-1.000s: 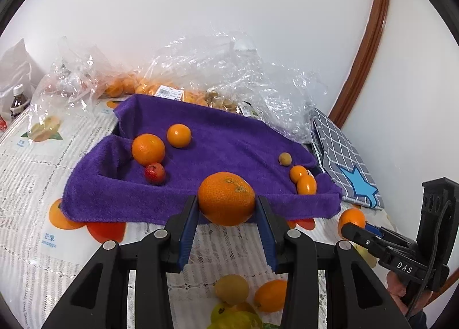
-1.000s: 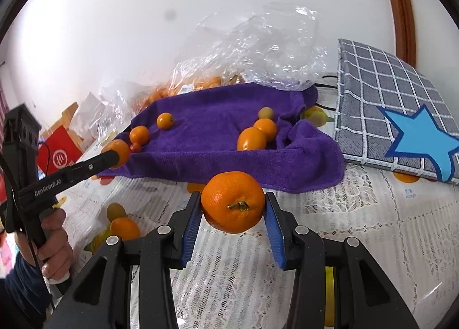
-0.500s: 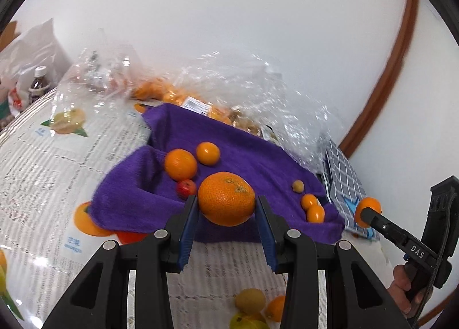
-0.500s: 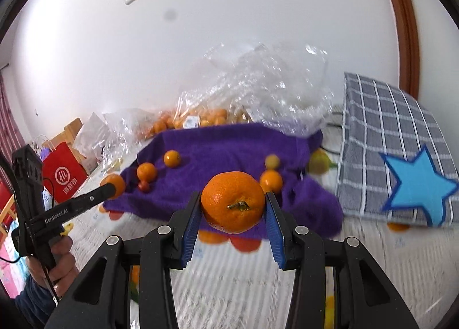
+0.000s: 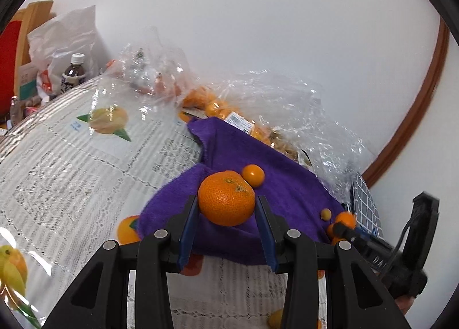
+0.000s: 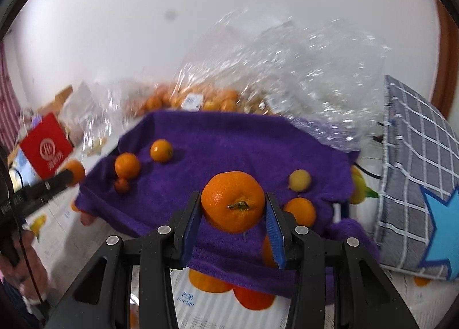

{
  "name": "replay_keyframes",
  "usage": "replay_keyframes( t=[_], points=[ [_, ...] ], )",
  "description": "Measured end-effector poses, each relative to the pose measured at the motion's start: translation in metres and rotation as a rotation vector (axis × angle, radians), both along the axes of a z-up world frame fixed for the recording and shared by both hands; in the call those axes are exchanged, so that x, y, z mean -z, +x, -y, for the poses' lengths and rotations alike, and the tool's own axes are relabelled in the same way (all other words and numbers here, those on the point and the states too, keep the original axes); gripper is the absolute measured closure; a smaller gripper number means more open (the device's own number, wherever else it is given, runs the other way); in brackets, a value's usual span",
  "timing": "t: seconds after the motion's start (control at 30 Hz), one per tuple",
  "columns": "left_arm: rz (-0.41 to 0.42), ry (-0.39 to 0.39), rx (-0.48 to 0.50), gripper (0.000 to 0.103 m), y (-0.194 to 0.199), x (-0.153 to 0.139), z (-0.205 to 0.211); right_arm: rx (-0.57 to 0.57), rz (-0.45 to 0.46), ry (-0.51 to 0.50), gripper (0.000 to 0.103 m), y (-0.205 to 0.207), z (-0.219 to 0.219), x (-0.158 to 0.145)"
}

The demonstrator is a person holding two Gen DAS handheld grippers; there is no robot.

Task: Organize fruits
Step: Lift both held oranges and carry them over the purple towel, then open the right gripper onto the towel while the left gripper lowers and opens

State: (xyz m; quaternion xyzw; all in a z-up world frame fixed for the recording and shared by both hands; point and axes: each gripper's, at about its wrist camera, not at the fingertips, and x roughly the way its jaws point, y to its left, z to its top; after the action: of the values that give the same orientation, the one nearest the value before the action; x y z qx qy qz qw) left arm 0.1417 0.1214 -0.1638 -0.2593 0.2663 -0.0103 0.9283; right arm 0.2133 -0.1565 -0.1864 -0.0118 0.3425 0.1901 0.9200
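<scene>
Oranges sit clamped in both my grippers: my left gripper [image 5: 226, 210] pinches one orange [image 5: 226, 198], my right gripper [image 6: 233, 208] another [image 6: 232, 201], each over the purple towel [image 6: 229, 139]. A kumquat [image 5: 252, 175] lies at 1 o'clock from the left one.

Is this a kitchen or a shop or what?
Probably a room in someone's home. A table with a fruit-print cloth holds a purple towel, clear bags of oranges, and a drink bottle beside shopping bags.
</scene>
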Motion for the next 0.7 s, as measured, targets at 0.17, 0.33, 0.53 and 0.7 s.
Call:
replay_keyframes(
  t=[0.17,0.33,0.53,0.7],
  points=[
    [0.002,0.041,-0.015,0.065,-0.001,-0.001,0.006,-0.024,-0.041,-0.046,0.060,0.004,-0.012,0.014],
    [-0.016,0.048,0.007,0.065,0.004,0.001,0.010,-0.037,-0.056,-0.077,0.060,0.003,-0.018,0.023],
    [-0.009,0.057,0.024,0.065,0.011,-0.005,0.013,-0.025,-0.074,-0.045,0.060,0.002,-0.015,0.023],
    [-0.013,0.097,0.102,0.065,0.035,-0.019,0.023,-0.029,-0.076,-0.017,0.058,0.000,-0.009,0.020]
  ],
)
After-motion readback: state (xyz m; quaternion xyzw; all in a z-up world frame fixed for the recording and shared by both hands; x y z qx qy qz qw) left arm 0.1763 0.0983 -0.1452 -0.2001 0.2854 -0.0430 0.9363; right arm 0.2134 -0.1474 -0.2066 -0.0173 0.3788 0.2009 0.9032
